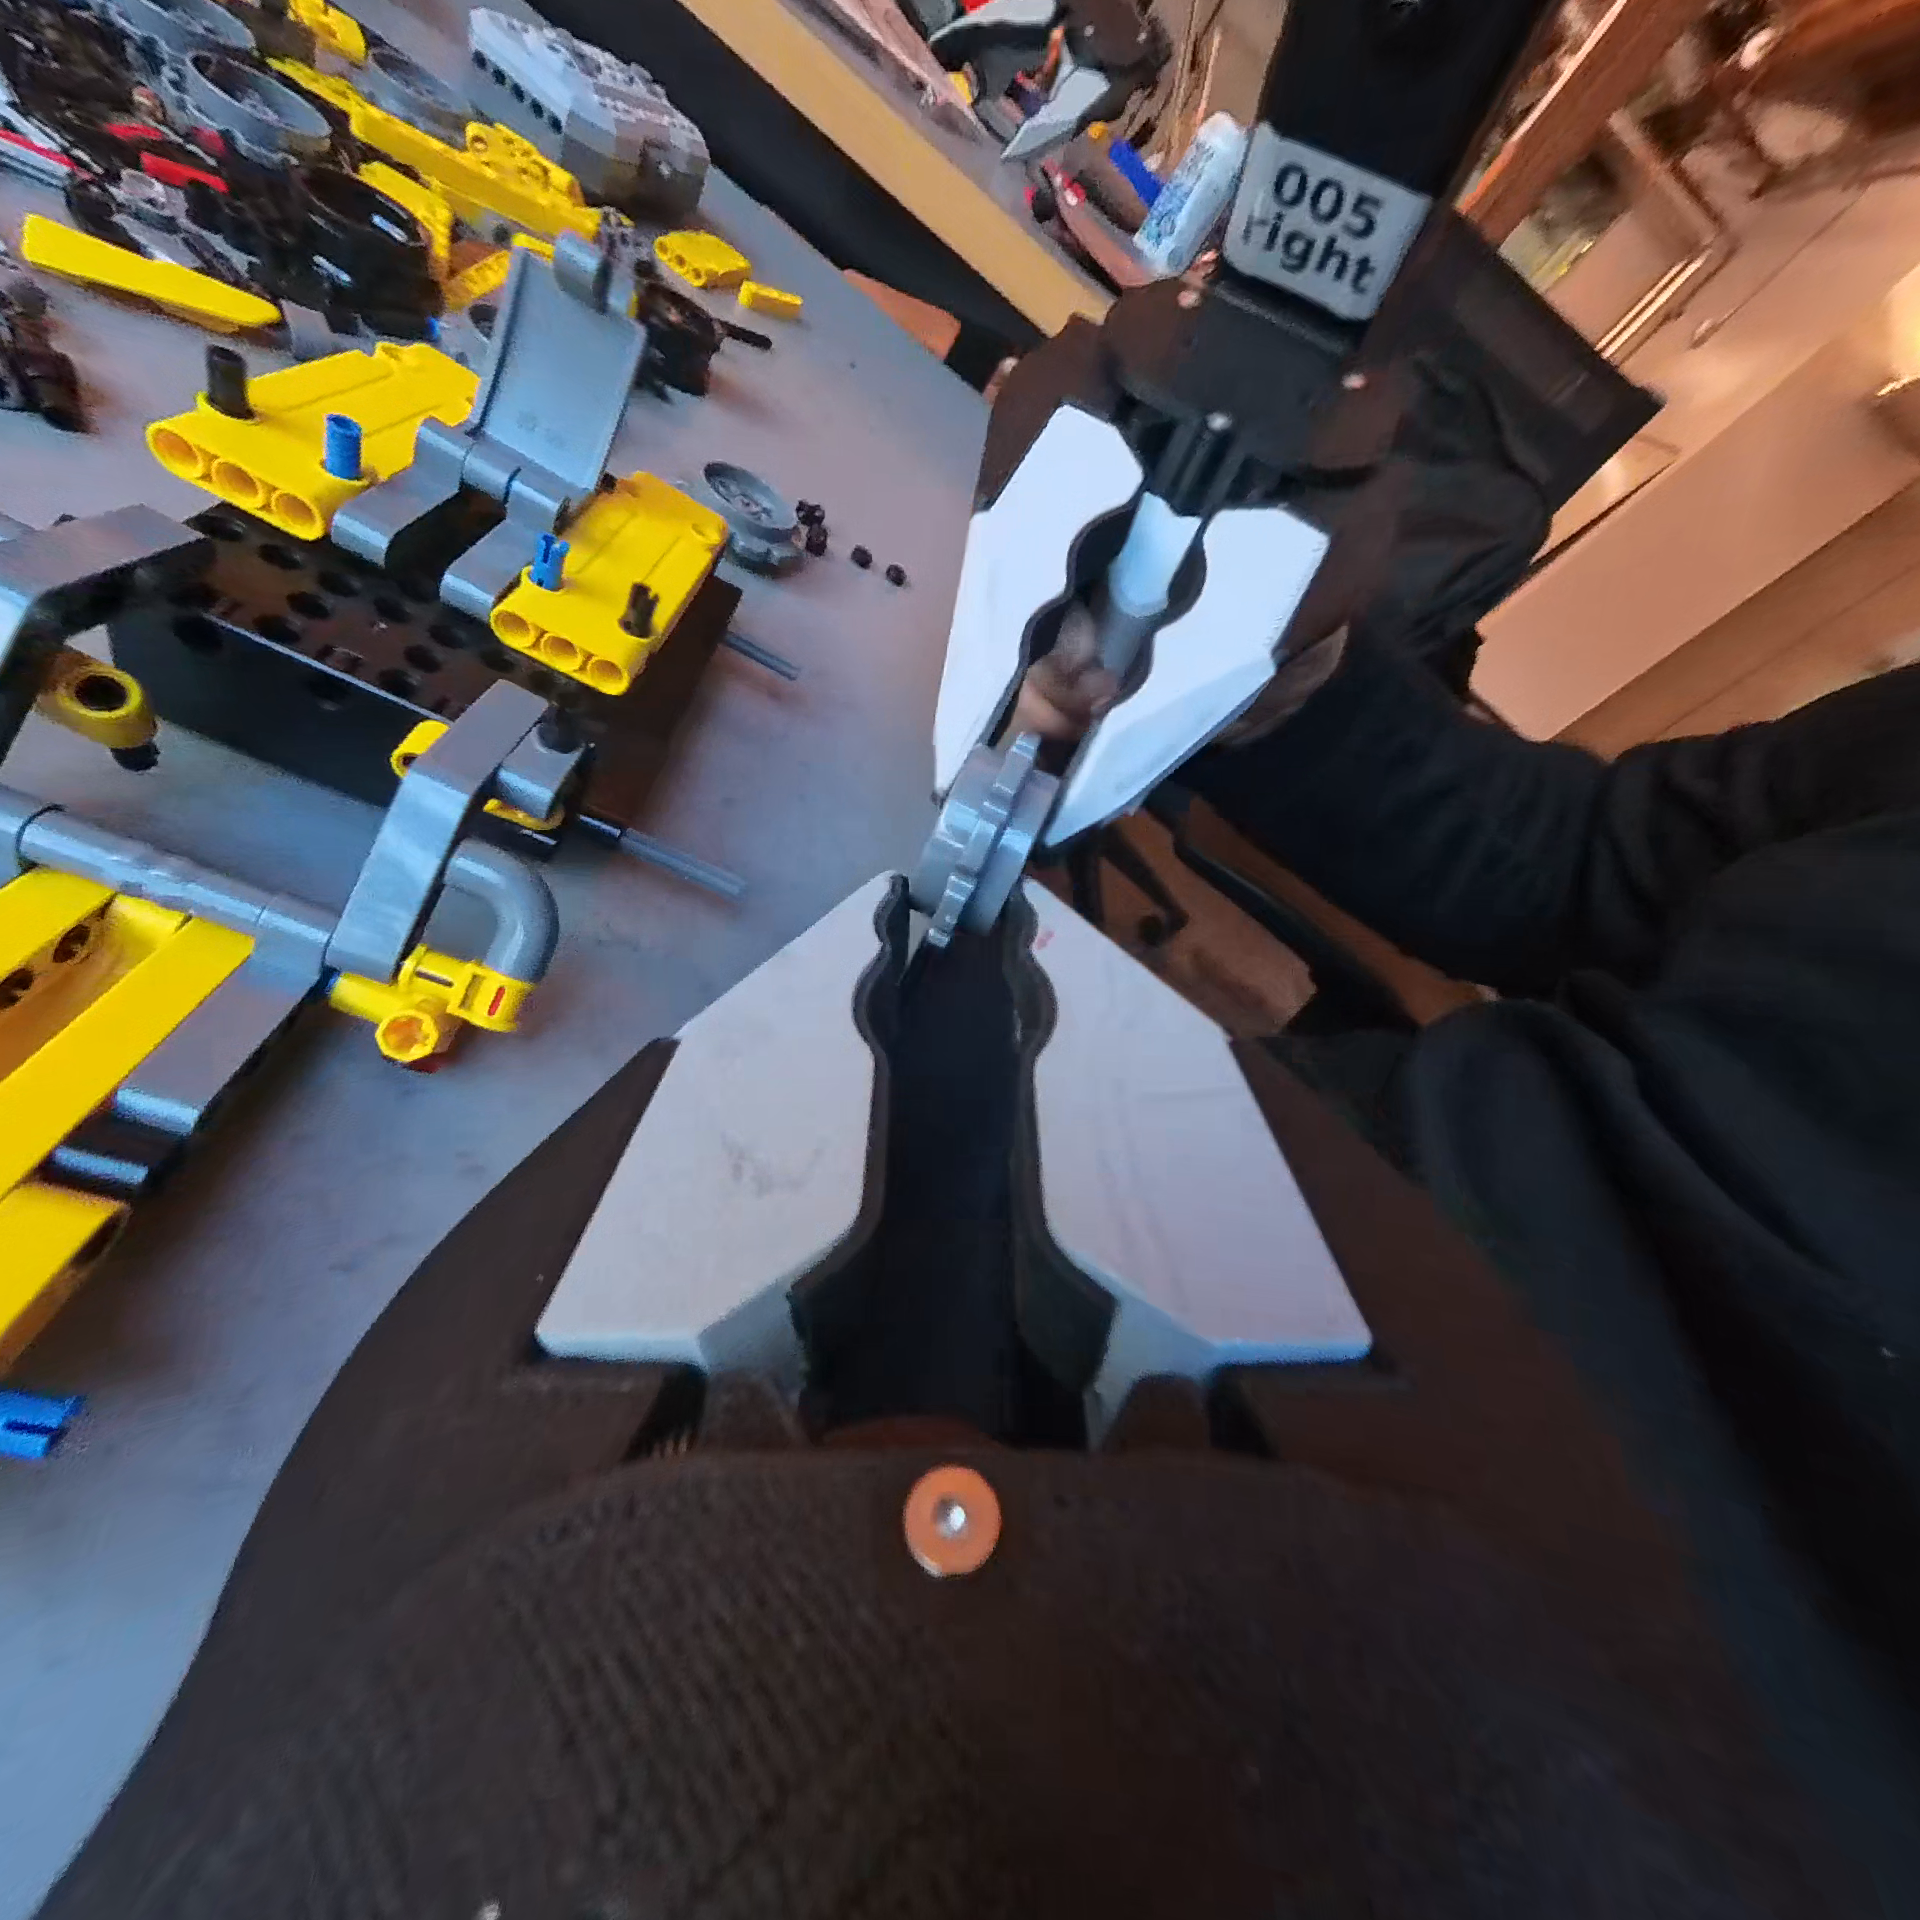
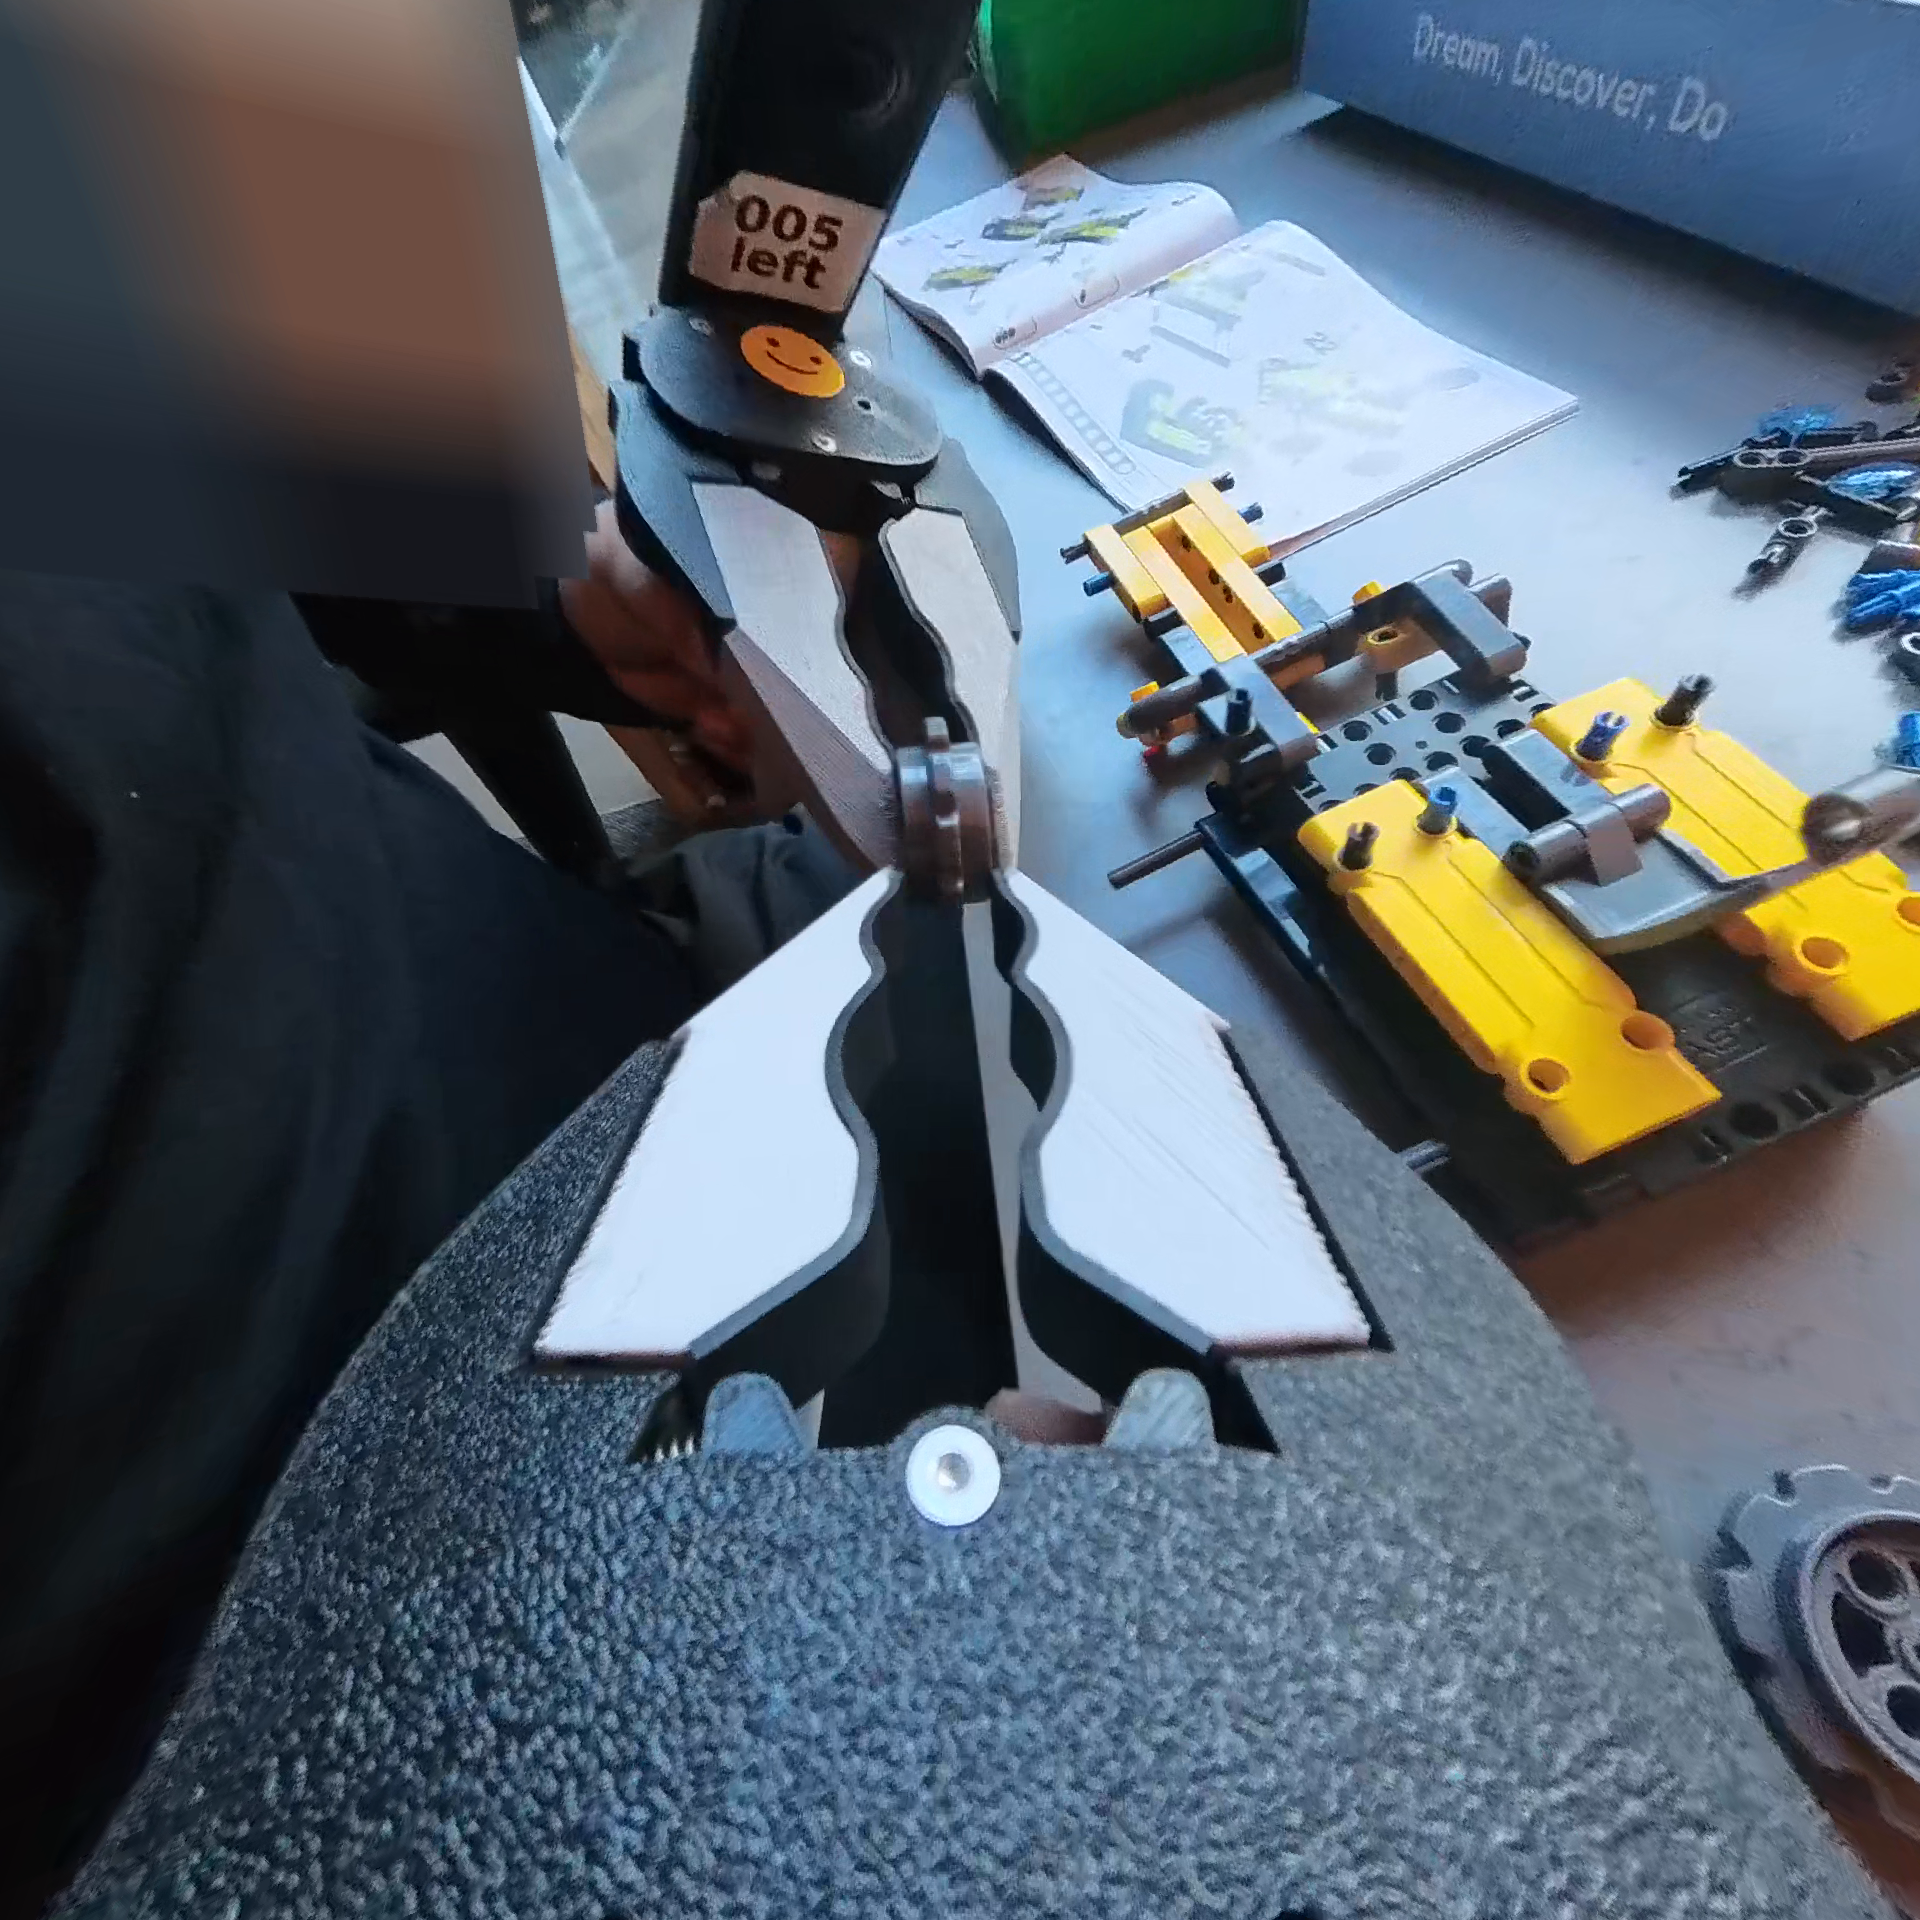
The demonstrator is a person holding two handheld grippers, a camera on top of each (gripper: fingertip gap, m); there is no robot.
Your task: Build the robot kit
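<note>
Grippers meeting tip to tip over a grey gear piece, off the table edge.

Grey table (image 1: 831, 790) carries the big yellow-and-black brick model (image 2: 1507, 935), an open instruction booklet (image 2: 1247, 364) beyond it, a black tracked wheel (image 2: 1829, 1621) at the near right corner, and loose yellow and grey parts (image 1: 312, 187) farther back. Left gripper (image 1: 961, 904) (image 2: 940, 748) and right gripper (image 2: 945, 883) (image 1: 1023, 800) face each other above a dark-clothed lap, clear of the model. Both have their fingers drawn nearly together, each pinching the small grey toothed gear (image 1: 982, 842) (image 2: 943, 821) by opposite rims. Gear is a flanged disc, teeth round the middle band; in the right wrist view its axis runs roughly left-right across the frame. Right gripper also has a pale grey rod (image 1: 1143, 582) lying lengthwise between its fingers. Open air around both sets of tips.
</note>
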